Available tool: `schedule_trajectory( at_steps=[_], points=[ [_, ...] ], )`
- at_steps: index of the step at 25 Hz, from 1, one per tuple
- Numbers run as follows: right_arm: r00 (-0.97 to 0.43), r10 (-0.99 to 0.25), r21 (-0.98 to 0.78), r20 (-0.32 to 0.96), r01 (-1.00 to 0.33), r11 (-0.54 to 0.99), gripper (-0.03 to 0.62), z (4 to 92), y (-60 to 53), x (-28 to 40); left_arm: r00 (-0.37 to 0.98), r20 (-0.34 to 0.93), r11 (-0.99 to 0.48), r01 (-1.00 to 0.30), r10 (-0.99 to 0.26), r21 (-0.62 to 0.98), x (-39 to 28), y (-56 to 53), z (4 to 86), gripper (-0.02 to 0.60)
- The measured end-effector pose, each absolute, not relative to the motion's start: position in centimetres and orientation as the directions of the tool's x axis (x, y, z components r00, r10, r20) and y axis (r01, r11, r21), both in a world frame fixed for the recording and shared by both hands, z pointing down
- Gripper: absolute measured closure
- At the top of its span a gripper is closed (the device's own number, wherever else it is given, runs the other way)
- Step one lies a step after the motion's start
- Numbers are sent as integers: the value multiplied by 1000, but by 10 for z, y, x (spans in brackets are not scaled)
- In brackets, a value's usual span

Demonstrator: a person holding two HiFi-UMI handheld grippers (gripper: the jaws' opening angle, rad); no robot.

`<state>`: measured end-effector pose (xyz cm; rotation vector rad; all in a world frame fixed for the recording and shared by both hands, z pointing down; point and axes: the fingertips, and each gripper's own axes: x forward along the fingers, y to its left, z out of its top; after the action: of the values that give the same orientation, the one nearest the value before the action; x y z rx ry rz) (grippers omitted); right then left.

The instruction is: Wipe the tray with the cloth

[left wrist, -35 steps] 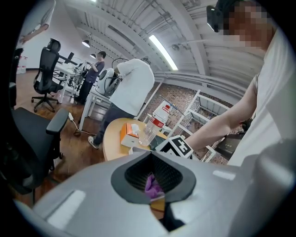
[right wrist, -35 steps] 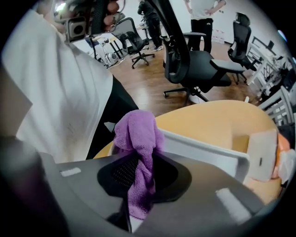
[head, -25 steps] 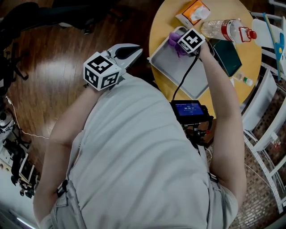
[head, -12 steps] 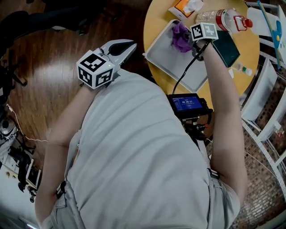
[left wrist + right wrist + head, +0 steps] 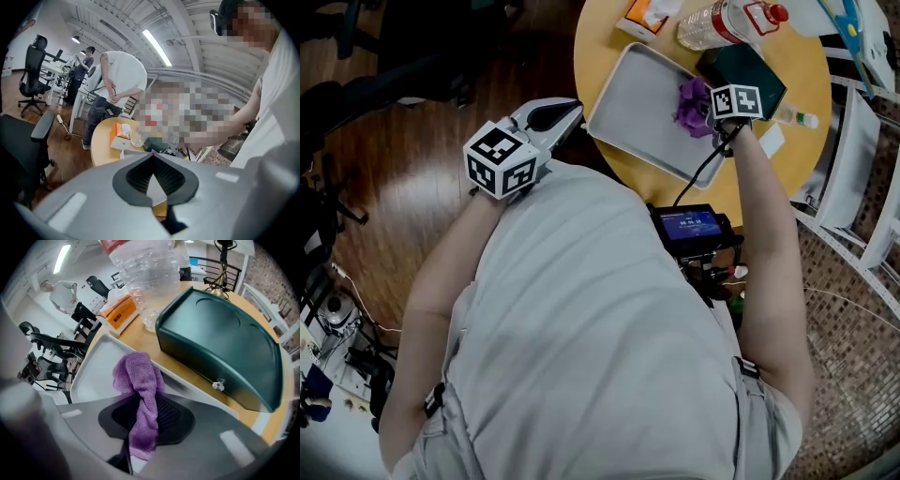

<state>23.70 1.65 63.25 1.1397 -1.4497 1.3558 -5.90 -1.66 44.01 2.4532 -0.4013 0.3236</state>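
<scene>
**A:** Off the left edge of the table [image 5: 598, 47], the left gripper [image 5: 570, 112] hangs with its jaws pressed together on nothing. Should it help?

**B:** It could steady the tray [image 5: 628, 94] by its near rim. The cloth [image 5: 694, 105] sits bunched at the tray's right side, pinched in the right gripper [image 5: 140, 404], whose jaws are opening a little.

**A:** So firm up that grip?

**B:** I'd say so. Press the cloth flat, then sweep long strokes leftward, clear of the dark green case [image 5: 750, 67] beside the rim.
</scene>
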Motion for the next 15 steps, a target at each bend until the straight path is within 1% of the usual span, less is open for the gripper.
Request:
schedule_trajectory(
  at_steps=[3, 6, 8, 9, 11, 15],
  points=[
    [-274, -145, -274, 951, -962, 21, 485, 623, 18, 239, 930, 319, -771, -338, -185, 539, -45, -14, 436, 581],
    [-324, -298, -349, 898, -937, -34, 476, 590, 20, 247, 935, 315, -780, -318, -165, 538, -34, -16, 434, 581],
    [-343, -438, -402, 831, -914, -48, 491, 555, 21, 253, 938, 314, -786, -304, -148, 538, -28, -17, 434, 581],
    [-347, -506, -422, 789, -906, -37, 501, 538, 21, 254, 939, 314, -789, -297, -140, 538, -25, -16, 434, 581],
    [-357, -626, -447, 693, -895, 15, 540, 504, 24, 253, 942, 310, -795, -282, -125, 537, -16, -16, 433, 581],
    [-372, -785, -430, 495, -890, 150, 571, 438, 45, 241, 953, 294, -826, -223, -73, 518, 10, -17, 422, 581]
  ],
)
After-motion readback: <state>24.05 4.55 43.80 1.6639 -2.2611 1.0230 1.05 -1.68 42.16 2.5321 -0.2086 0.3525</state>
